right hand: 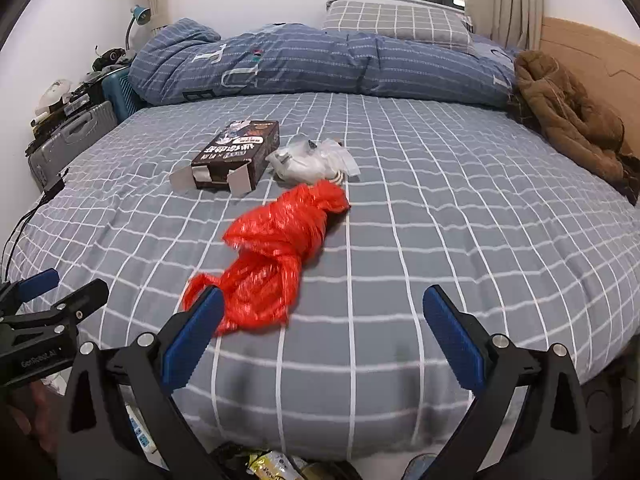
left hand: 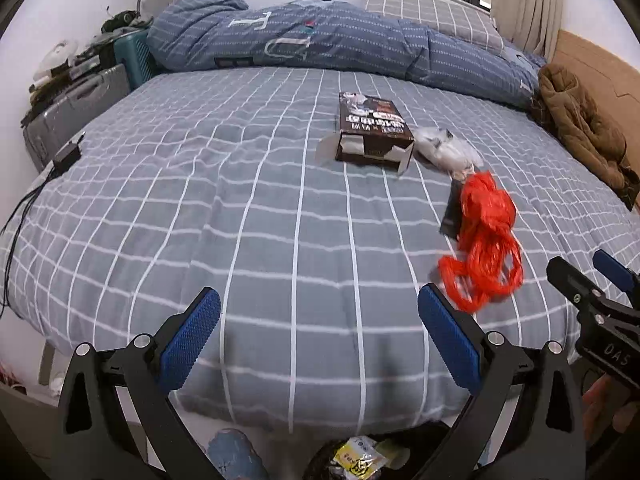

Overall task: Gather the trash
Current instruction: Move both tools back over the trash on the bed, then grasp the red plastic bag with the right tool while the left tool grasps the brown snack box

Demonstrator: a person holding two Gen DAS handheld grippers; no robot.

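A crumpled red plastic bag (left hand: pixel 482 240) (right hand: pixel 272 256) lies on the grey checked bed (left hand: pixel 240 200) (right hand: pixel 460 220) near its front edge. Behind it are an open dark cardboard box (left hand: pixel 372 132) (right hand: pixel 236 156) and a clear plastic wrapper (left hand: pixel 444 148) (right hand: pixel 312 160). A small dark item (left hand: pixel 452 208) lies under the red bag's left side. My left gripper (left hand: pixel 320 344) is open and empty, left of the red bag. My right gripper (right hand: pixel 324 344) is open and empty, just in front of the bag; its left finger (right hand: pixel 192 340) overlaps the bag's near end.
A folded blue duvet (left hand: pixel 320 40) (right hand: pixel 300 64) and pillow (right hand: pixel 396 20) lie at the back. A brown jacket (left hand: pixel 580 124) (right hand: pixel 568 112) sits at the right by the headboard. Suitcases (left hand: pixel 76 108) and clutter stand left. A bin with wrappers (left hand: pixel 360 460) (right hand: pixel 268 464) is below the bed's front edge.
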